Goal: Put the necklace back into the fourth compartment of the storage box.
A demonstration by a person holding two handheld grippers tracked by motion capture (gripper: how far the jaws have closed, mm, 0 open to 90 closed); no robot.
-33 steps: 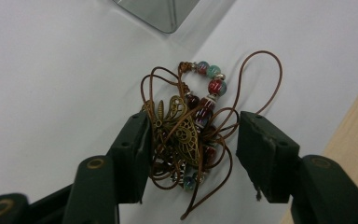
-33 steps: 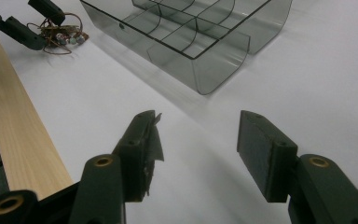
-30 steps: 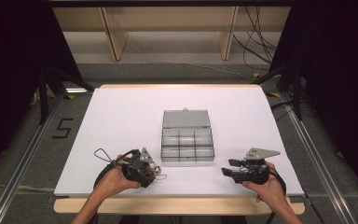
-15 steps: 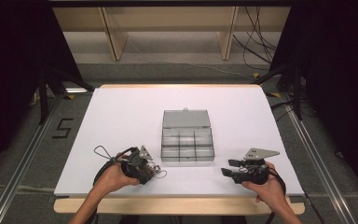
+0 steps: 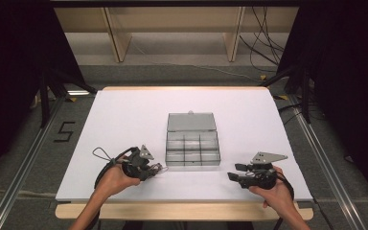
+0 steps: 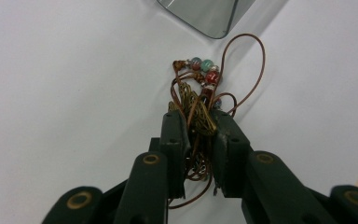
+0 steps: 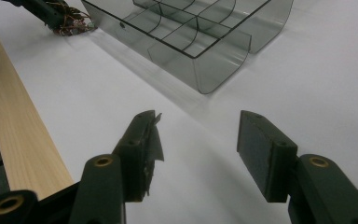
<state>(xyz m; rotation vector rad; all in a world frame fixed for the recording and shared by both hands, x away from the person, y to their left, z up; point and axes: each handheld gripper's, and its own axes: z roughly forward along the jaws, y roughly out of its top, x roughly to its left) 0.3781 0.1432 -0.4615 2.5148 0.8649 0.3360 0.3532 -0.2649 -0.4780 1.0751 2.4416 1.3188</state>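
My left tongs point(image 6: 196, 123) have just been closing, and their pads now pinch a bundled necklace point(image 6: 200, 100) lying on the white table point(image 5: 124, 115). In the left gripper view the bundle's long axis runs from 6 o'clock, between the pads, up toward 12 o'clock. The string of coloured beads point(image 6: 203, 67) sits at the far end, pointing away from me toward the corner of the clear box point(image 6: 205, 16). A brown cord loop point(image 6: 247, 60) rises from the bundle toward 1 o'clock, and a gold filigree piece point(image 6: 200, 112) sits right between the pads (cord slack also hangs below them).

In the high view the left tongs point(image 5: 154, 168) lie at about 8 o'clock from the box point(image 5: 192, 149), with the necklace point(image 5: 159, 168) just beside the box's near-left corner; I cannot tell whether it touches the wall. The box stands near the middle of the table, divided into compartments, its lid point(image 5: 191, 121) folded open at the 12 o'clock side.

My right tongs point(image 7: 198, 144) are spread, with only bare table between the pads. In the high view they point(image 5: 237, 171) rest at about 4 o'clock from the box, well apart from the necklace.
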